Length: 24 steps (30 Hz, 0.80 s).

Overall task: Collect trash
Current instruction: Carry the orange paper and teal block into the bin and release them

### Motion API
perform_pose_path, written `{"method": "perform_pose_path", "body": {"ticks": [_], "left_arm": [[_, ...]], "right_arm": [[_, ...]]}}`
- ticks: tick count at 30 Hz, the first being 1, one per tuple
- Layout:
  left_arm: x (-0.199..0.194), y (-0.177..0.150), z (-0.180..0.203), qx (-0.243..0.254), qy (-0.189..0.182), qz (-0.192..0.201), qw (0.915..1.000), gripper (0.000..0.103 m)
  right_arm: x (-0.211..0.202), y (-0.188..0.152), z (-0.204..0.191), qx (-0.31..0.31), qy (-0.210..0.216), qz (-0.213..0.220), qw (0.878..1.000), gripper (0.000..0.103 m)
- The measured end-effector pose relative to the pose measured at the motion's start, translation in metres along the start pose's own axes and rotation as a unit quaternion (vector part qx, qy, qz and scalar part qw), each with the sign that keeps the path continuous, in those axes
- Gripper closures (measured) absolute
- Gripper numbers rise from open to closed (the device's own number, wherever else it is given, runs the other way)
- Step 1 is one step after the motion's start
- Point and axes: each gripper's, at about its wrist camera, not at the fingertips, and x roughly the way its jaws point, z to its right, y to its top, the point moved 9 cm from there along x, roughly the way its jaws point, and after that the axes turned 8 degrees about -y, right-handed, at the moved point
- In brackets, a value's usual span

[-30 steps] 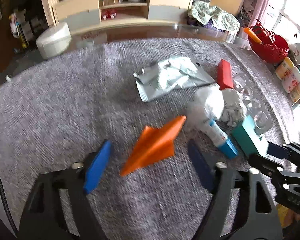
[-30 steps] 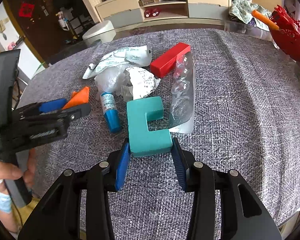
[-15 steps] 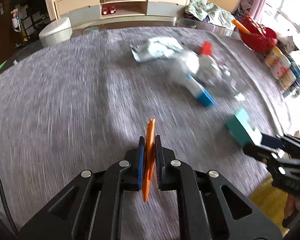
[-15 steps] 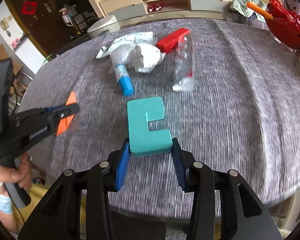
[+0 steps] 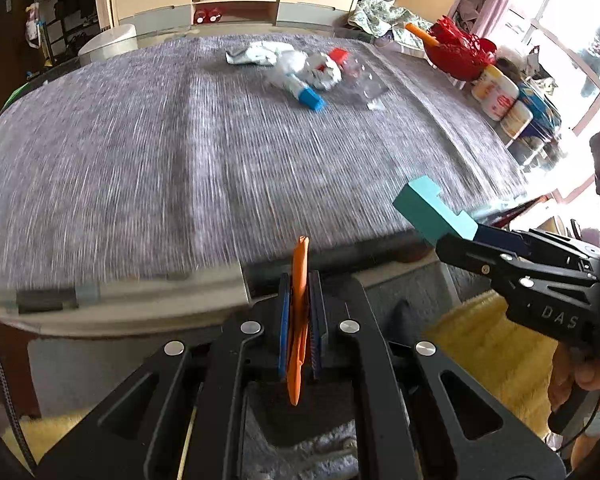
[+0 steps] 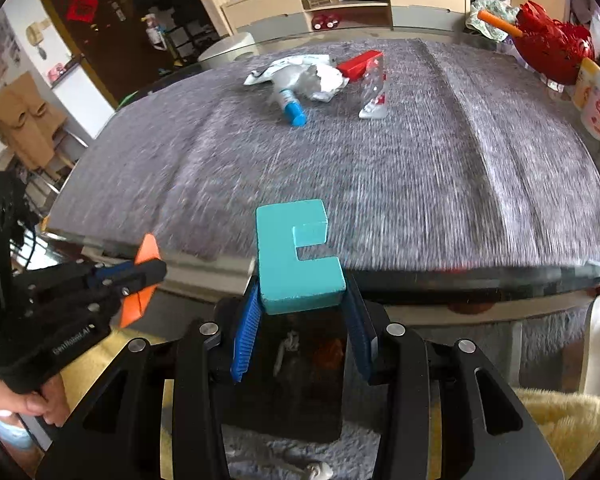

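Observation:
My left gripper (image 5: 300, 280) is shut on a flat orange piece (image 5: 299, 320), held edge-on past the table's near edge. It also shows in the right wrist view (image 6: 146, 276). My right gripper (image 6: 302, 304) is shut on a teal C-shaped block (image 6: 296, 256), also off the table's near edge; the block shows in the left wrist view (image 5: 432, 212). Far on the grey table cloth (image 5: 180, 152) lie a crumpled wrapper (image 5: 256, 54), a white tube with a blue cap (image 5: 304, 94), a red block (image 5: 338, 55) and a clear plastic blister pack (image 6: 374, 88).
A red basket (image 5: 458, 50) and jars (image 5: 498, 92) stand at the table's right side. A cabinet (image 5: 236, 0) and a white round bin (image 5: 108, 42) are behind the table. Yellow fluffy fabric (image 5: 484, 344) lies below the near table edge.
Both grippers pulled back from the trash pile to beyond the table's near edge. The left one closed on the orange piece a second ago and carried it along; the right kept the teal block.

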Motion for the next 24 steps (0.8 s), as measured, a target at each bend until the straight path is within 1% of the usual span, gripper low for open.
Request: {"method": "perform_pose_path", "body": {"ticks": [4,8,11,14,16,20,24], "left_arm": [[0.0,-0.027,0.006,-0.005,0.0,-0.01,0.9999,0.096],[0.008,-0.055,0.007,-0.011,-0.004,-0.028,0.9995,0.096],[0.018,-0.072,0.008,-0.015,-0.008,-0.044,0.9989,0.096],[0.031,-0.087,0.007,-0.022,-0.012,-0.06,0.9979,0.096],[0.04,-0.095,0.004,-0.027,-0.013,-0.069,0.9971,0.096],[0.056,-0.11,0.0,-0.036,-0.016,-0.09,0.9951,0.096],[0.064,-0.117,-0.001,-0.044,-0.024,-0.104,0.9933,0.095]], "right_arm": [[-0.004,-0.024,-0.003,-0.004,0.006,-0.01,1.0,0.061],[0.004,-0.043,-0.005,-0.003,0.005,-0.028,1.0,0.061],[0.016,-0.06,-0.006,-0.003,0.006,-0.048,0.999,0.061],[0.038,-0.079,-0.006,0.0,0.005,-0.078,0.997,0.061],[0.047,-0.088,-0.006,0.001,0.001,-0.09,0.996,0.061],[0.062,-0.098,-0.009,-0.007,-0.011,-0.107,0.994,0.061],[0.071,-0.097,-0.012,-0.008,-0.012,-0.114,0.993,0.061]]}}
